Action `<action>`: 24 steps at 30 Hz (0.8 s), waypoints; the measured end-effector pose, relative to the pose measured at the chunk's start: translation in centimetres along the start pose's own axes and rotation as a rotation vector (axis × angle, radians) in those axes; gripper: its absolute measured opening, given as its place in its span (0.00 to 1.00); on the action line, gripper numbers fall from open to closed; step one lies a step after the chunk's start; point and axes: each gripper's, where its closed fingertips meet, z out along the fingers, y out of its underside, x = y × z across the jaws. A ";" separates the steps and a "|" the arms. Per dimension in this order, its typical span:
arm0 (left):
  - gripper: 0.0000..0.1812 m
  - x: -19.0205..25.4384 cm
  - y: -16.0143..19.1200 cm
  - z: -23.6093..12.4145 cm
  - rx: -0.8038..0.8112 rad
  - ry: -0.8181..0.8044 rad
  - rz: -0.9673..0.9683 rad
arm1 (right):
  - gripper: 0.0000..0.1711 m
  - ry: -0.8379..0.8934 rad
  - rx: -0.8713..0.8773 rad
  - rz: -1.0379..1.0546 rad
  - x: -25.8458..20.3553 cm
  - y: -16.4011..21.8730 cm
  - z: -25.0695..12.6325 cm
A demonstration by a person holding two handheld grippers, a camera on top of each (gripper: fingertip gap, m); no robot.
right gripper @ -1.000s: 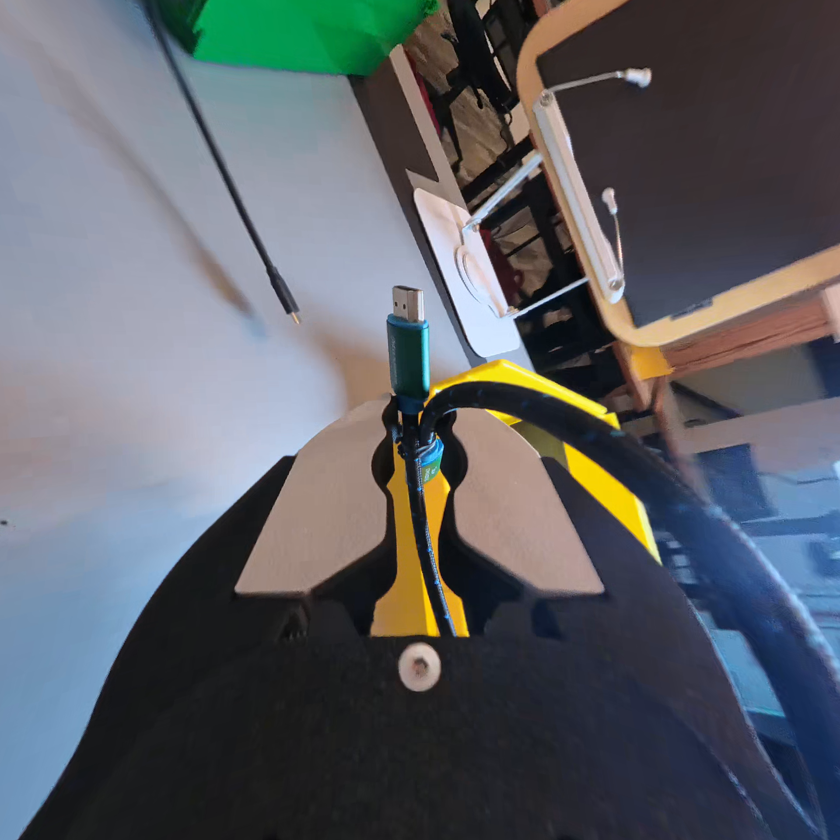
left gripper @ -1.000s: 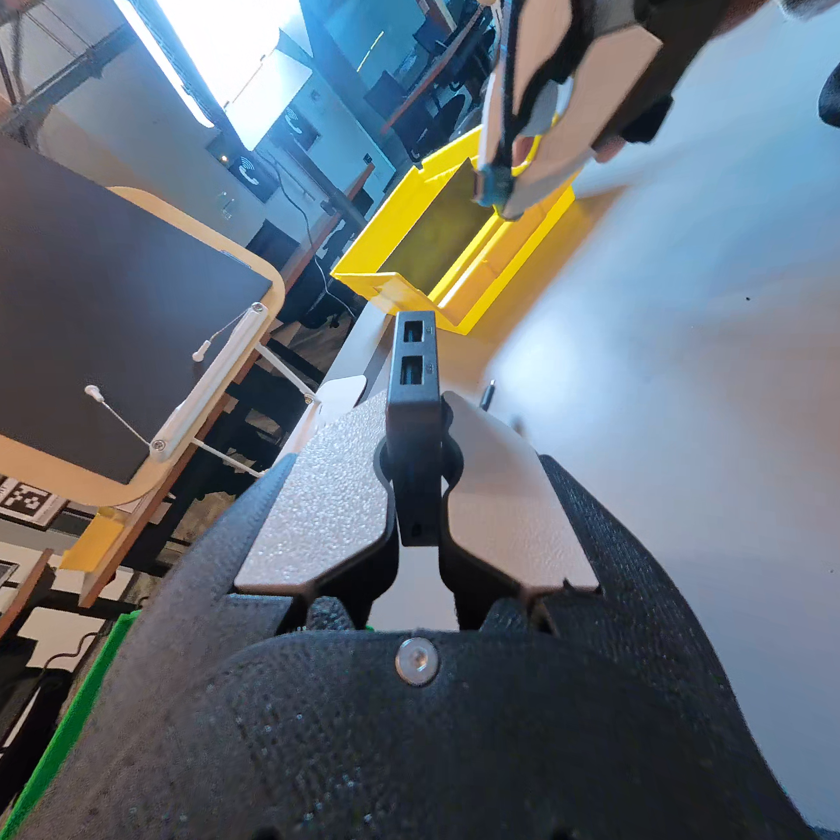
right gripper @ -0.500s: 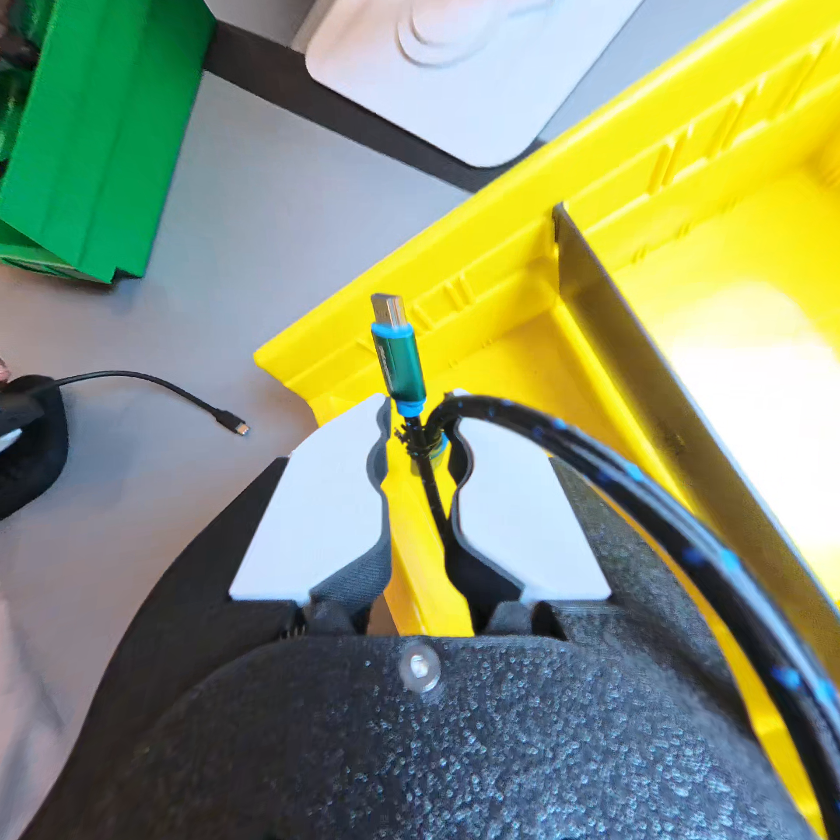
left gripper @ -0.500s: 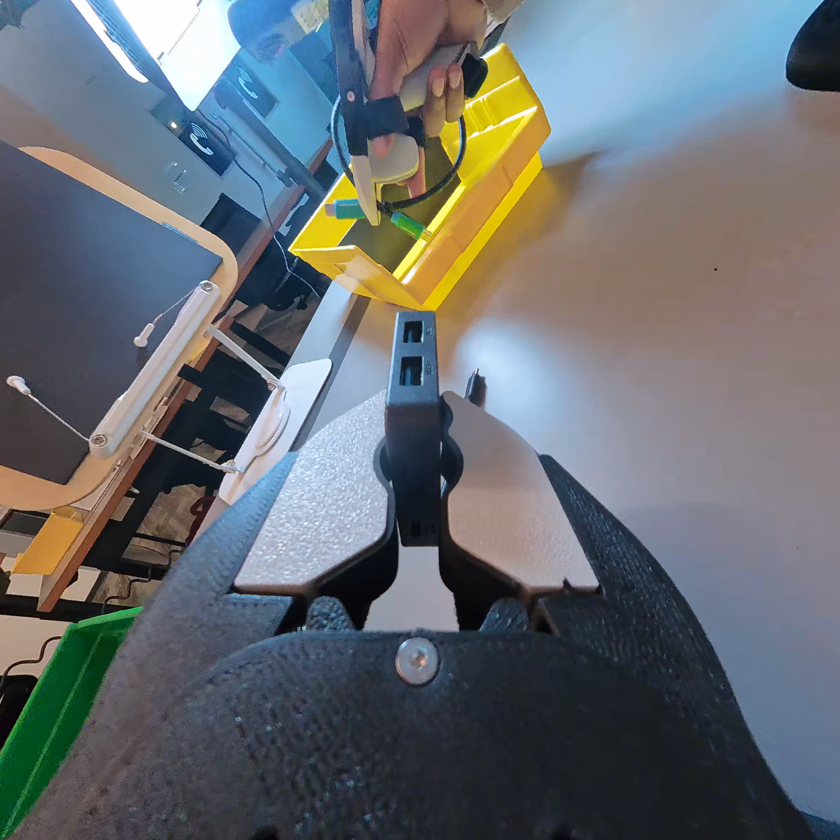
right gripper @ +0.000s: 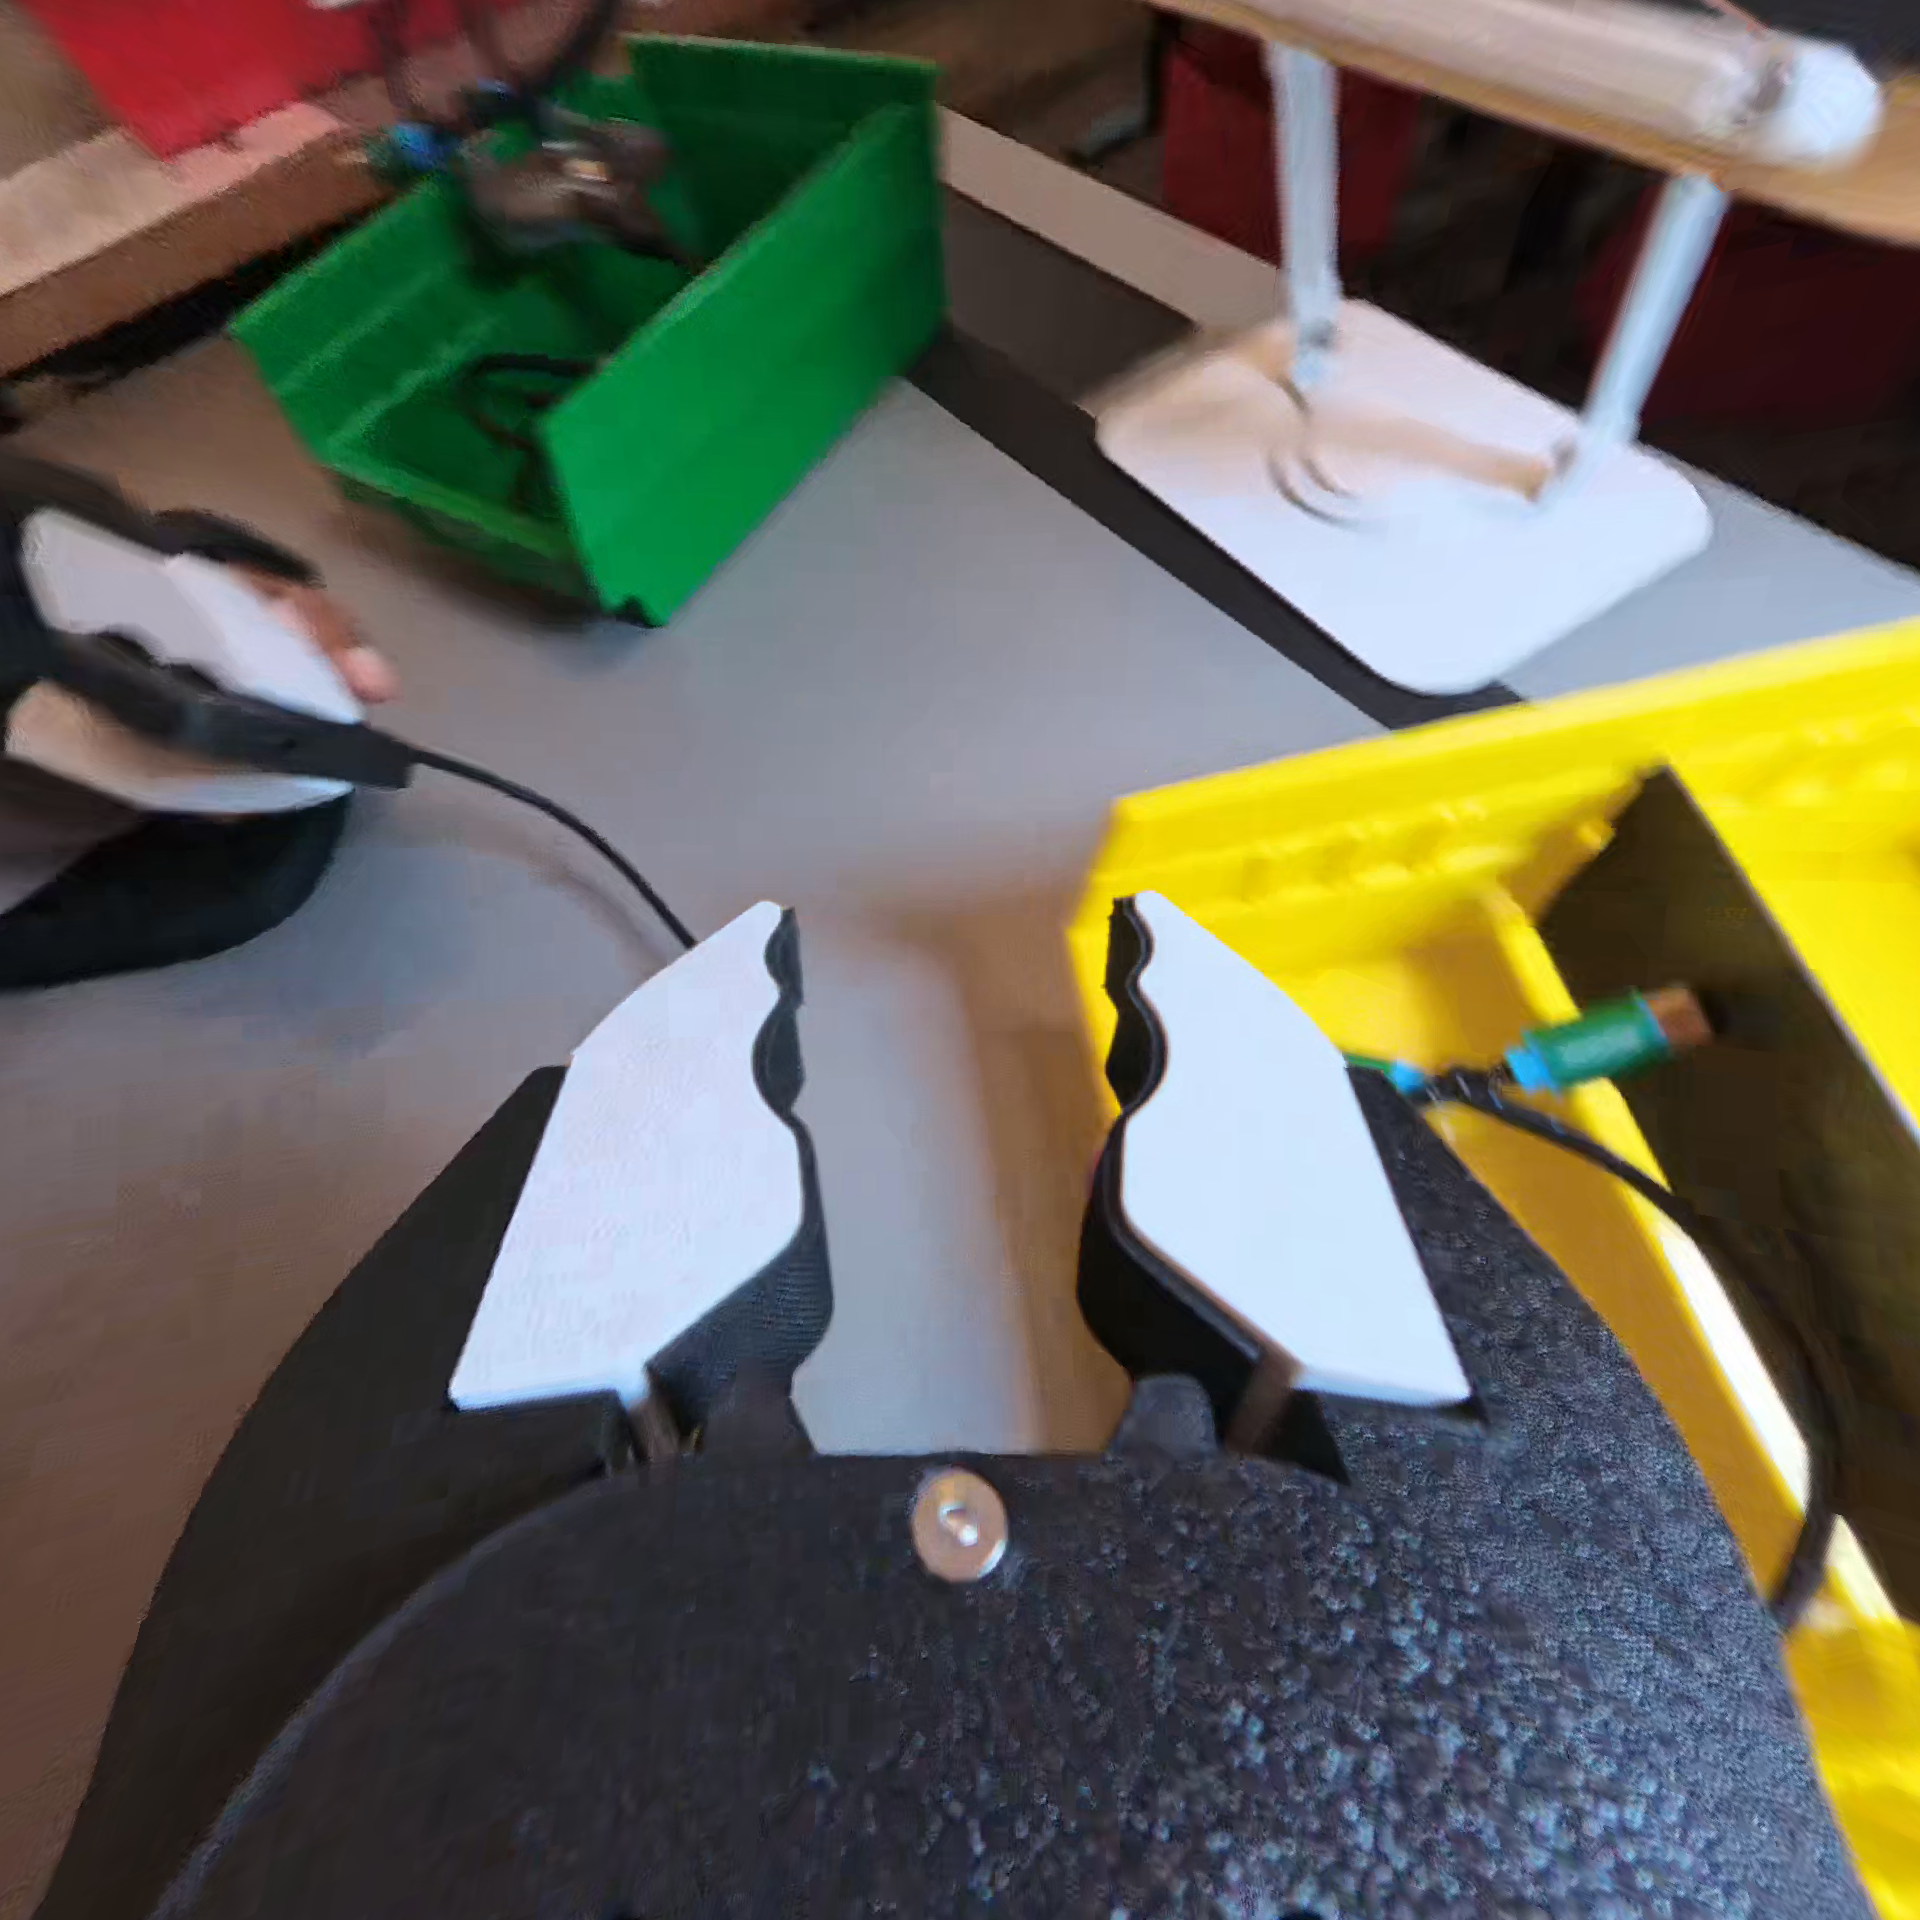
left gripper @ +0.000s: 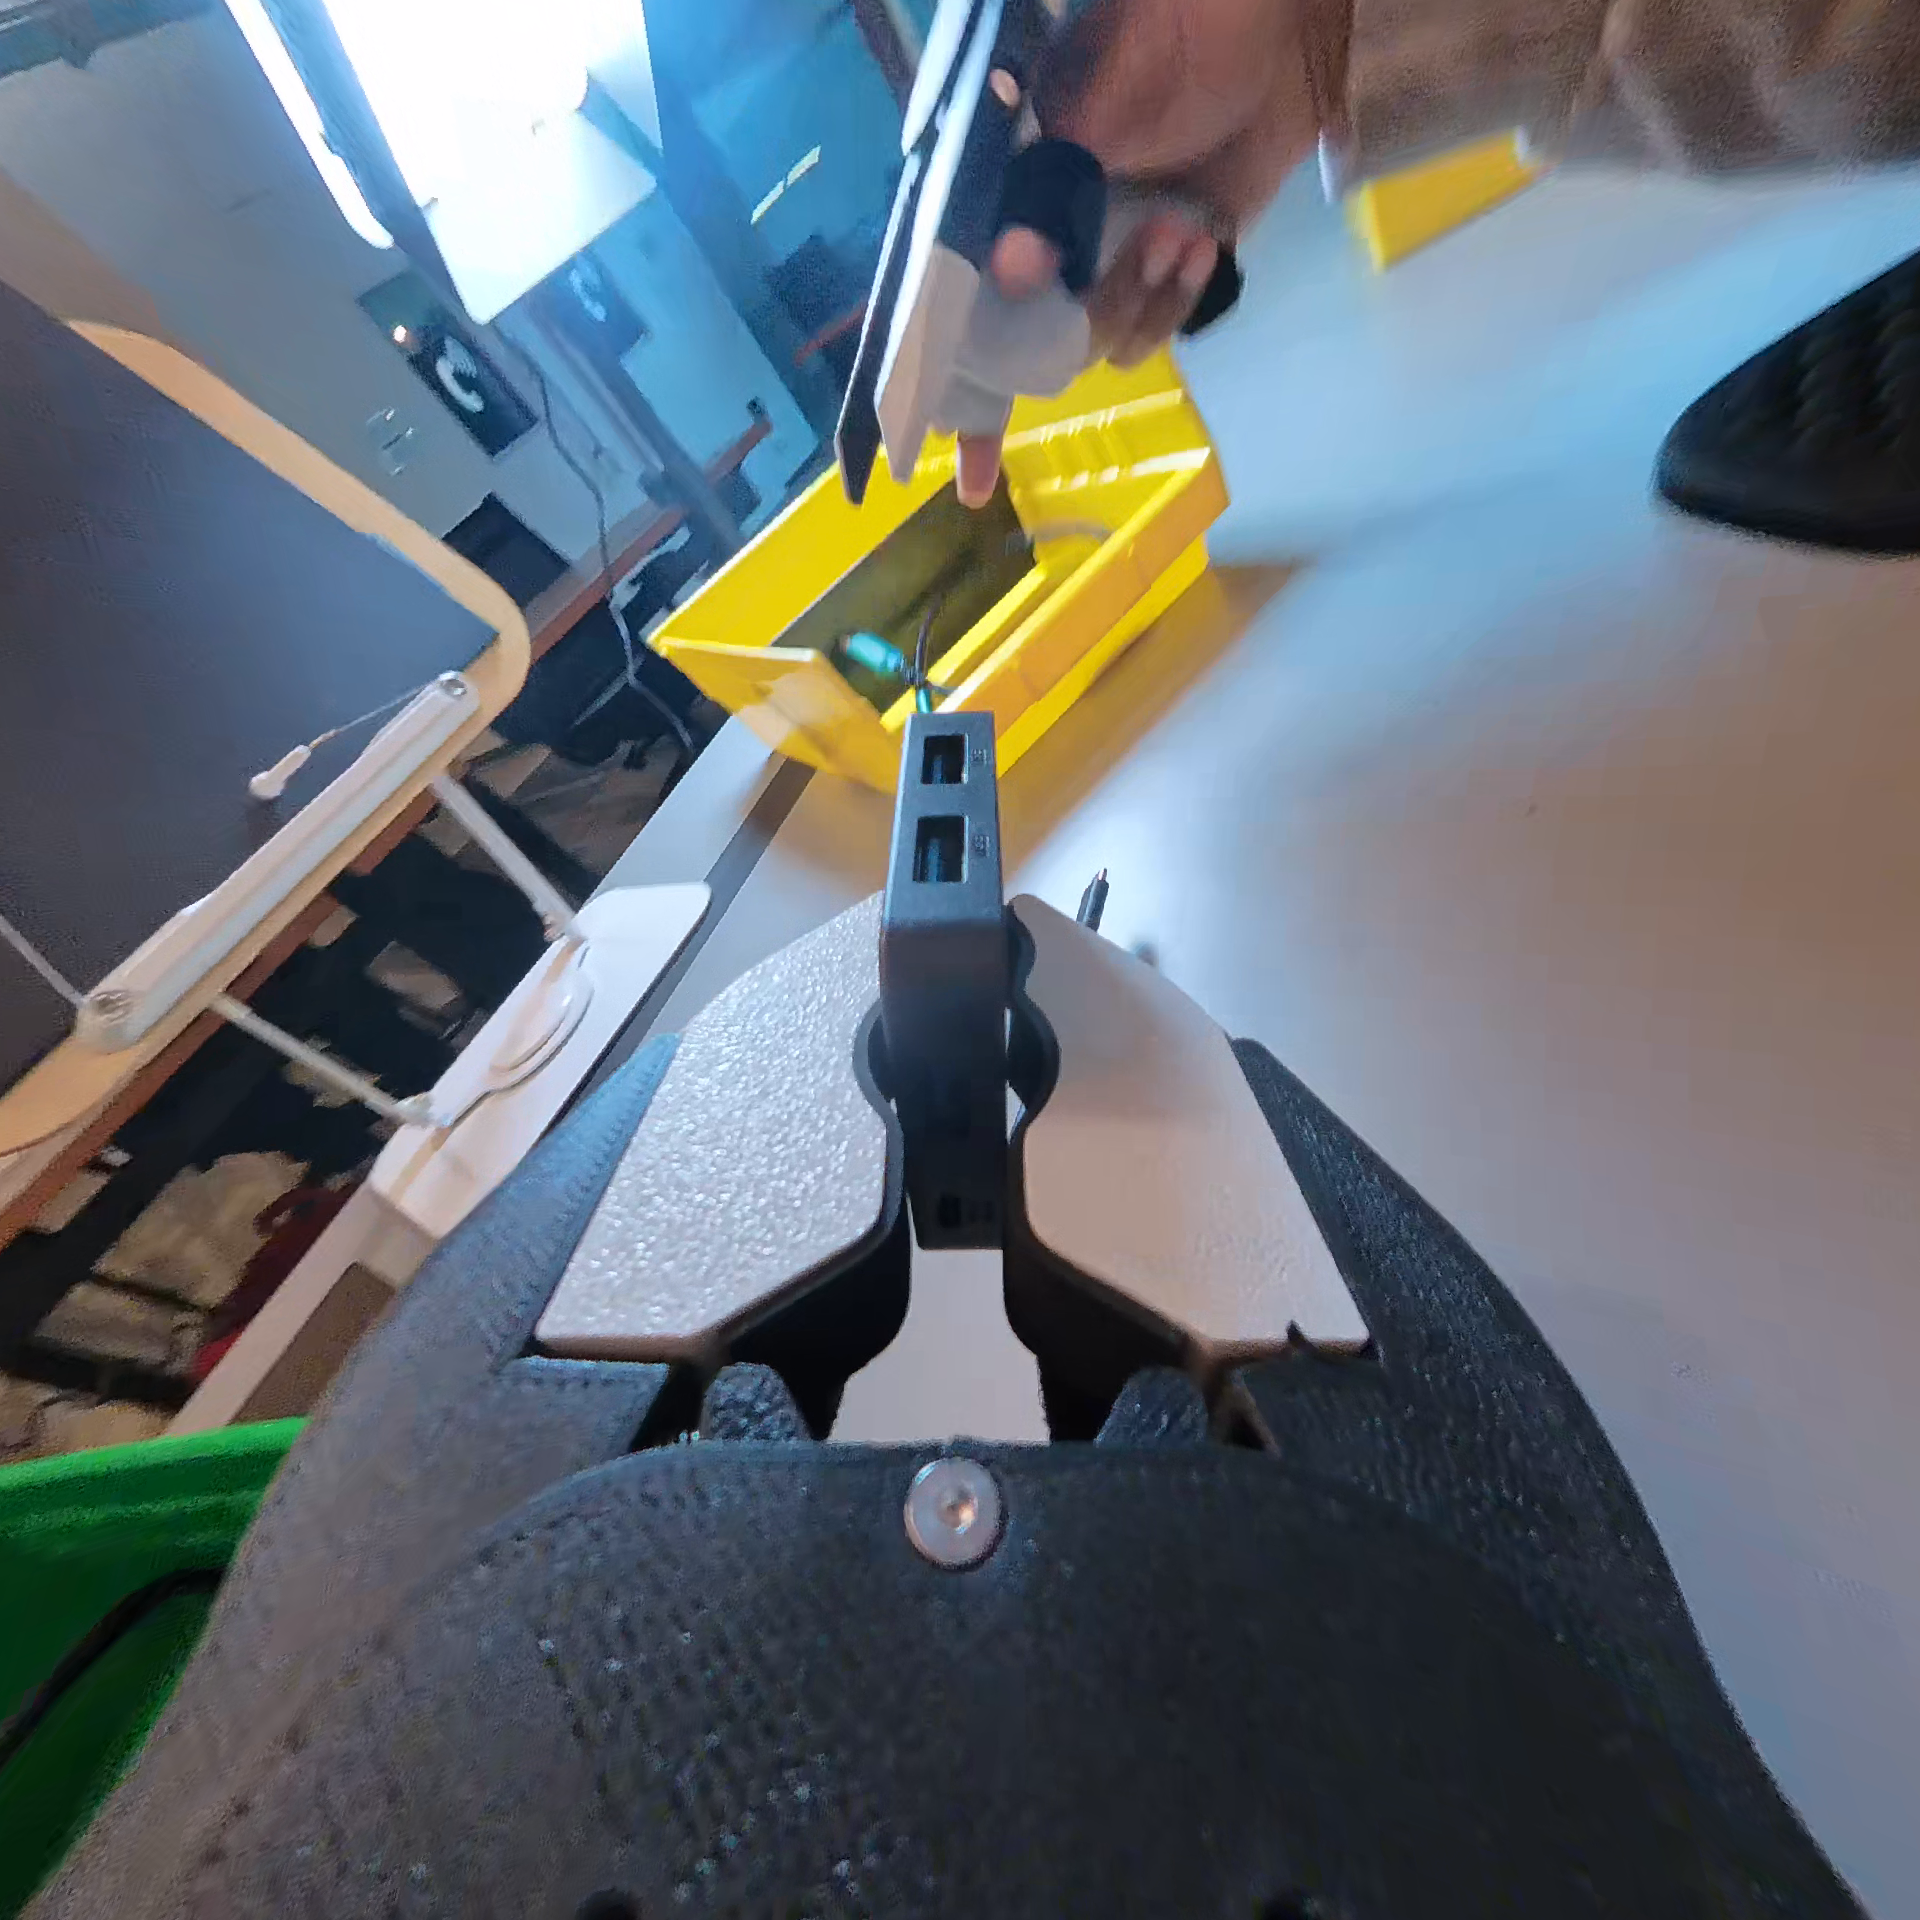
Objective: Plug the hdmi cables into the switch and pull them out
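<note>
Green-sleeved HDMI plug on black braided cable now lies inside the yellow plastic bin, against its dark divider; half a second ago my right gripper clenched that cable, now its jaws stand wide apart, empty, over the grey tabletop. My left gripper still clamps the black rectangular switch on edge, two empty ports facing forward. Switch's thin black lead trails across the table. Green bin sits farther off.
</note>
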 end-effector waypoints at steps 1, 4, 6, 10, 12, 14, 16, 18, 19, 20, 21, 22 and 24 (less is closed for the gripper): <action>0.08 0.3 -0.6 -0.1 0.032 0.019 -0.023 | 0.32 -0.049 0.035 -0.086 -2.6 -0.2 0.2; 0.08 1.1 -2.0 -0.2 0.086 0.054 -0.049 | 0.29 -0.242 0.144 -0.349 -11.2 -0.5 0.7; 0.08 1.8 -2.5 -0.1 0.098 0.074 -0.037 | 0.25 -0.300 0.170 -0.492 -15.5 -0.5 1.4; 0.08 3.2 -2.8 0.2 0.082 0.109 0.016 | 0.23 -0.321 0.098 -0.695 -20.1 -0.1 3.6; 0.08 3.7 -2.7 0.3 0.073 0.118 0.035 | 0.09 -0.329 0.073 -0.787 -21.1 0.0 4.2; 0.08 3.7 -2.6 0.2 0.071 0.124 0.035 | 0.09 -0.329 0.015 -0.829 -21.2 0.0 4.4; 0.08 3.4 -3.3 -0.2 0.125 0.121 0.005 | 0.08 -0.344 0.016 -0.852 -21.3 -0.7 3.6; 0.11 2.2 -4.1 -0.8 0.182 0.080 -0.038 | 0.08 -0.333 0.027 -0.855 -20.6 -2.0 2.2; 0.11 1.3 -4.4 -1.1 0.205 0.043 -0.054 | 0.08 -0.313 0.038 -0.850 -19.8 -2.9 1.4; 0.13 0.3 -4.5 -1.4 0.223 0.001 -0.073 | 0.08 -0.283 0.052 -0.845 -18.7 -4.0 0.5; 0.13 -0.6 -4.5 -1.8 0.235 -0.034 -0.090 | 0.08 -0.241 0.065 -0.837 -17.3 -5.1 -0.4; 0.11 -1.3 -4.3 -2.1 0.241 -0.058 -0.108 | 0.08 -0.183 0.075 -0.830 -15.5 -6.3 -1.2; 0.08 -2.3 -3.8 -2.3 0.236 -0.084 -0.144 | 0.08 -0.059 0.086 -0.801 -11.2 -8.6 -2.7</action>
